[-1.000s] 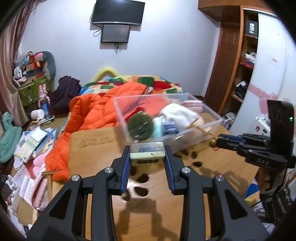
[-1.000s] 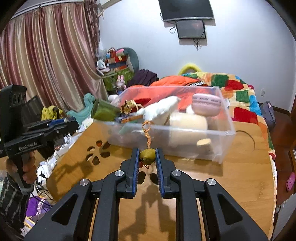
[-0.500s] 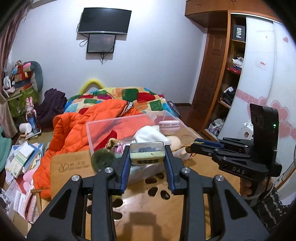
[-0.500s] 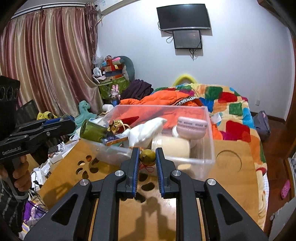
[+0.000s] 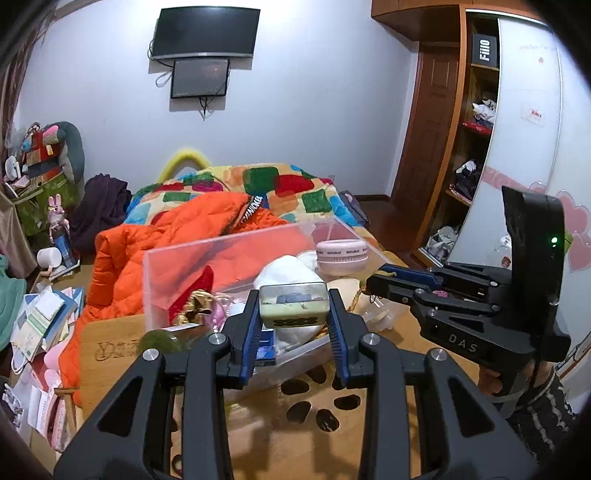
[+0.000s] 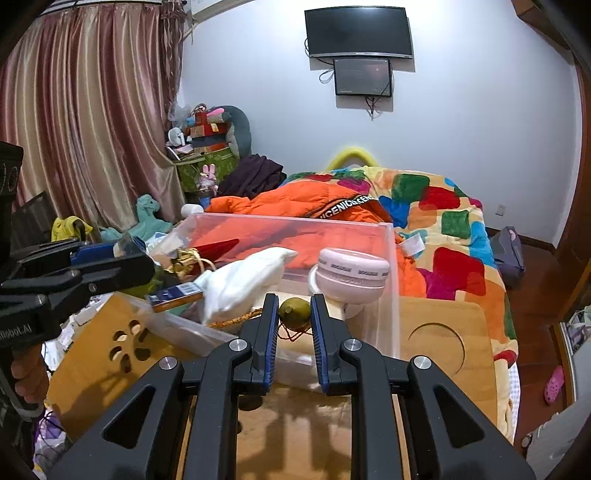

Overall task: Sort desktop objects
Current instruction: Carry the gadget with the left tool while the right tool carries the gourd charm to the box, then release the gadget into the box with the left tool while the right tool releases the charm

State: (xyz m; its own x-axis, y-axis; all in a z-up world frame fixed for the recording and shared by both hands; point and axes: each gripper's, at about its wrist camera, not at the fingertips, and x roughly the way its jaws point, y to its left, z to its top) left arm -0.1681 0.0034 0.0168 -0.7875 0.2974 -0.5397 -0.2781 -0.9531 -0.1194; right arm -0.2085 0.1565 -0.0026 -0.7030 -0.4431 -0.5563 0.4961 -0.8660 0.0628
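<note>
Tin: your left gripper (image 5: pixel 293 314) clamps a small pale-green rectangular tin (image 5: pixel 293 307), level, above the bin.
Charm: your right gripper (image 6: pixel 293 314) pinches a round olive-green charm (image 6: pixel 294 312) with orange cord.
Bin: a clear plastic bin (image 6: pixel 391 266) on the wooden table holds a pink round case (image 6: pixel 352 275) and white cloth (image 6: pixel 243 282).

Each view looks forward along its own hand-held gripper, close above the table (image 5: pixel 266 424). The left view faces the bin (image 5: pixel 192 266) from the left edge, the right view from the near edge. Both share bin, bed (image 6: pixel 443 206) and wall TV (image 6: pixel 357 33).
</note>
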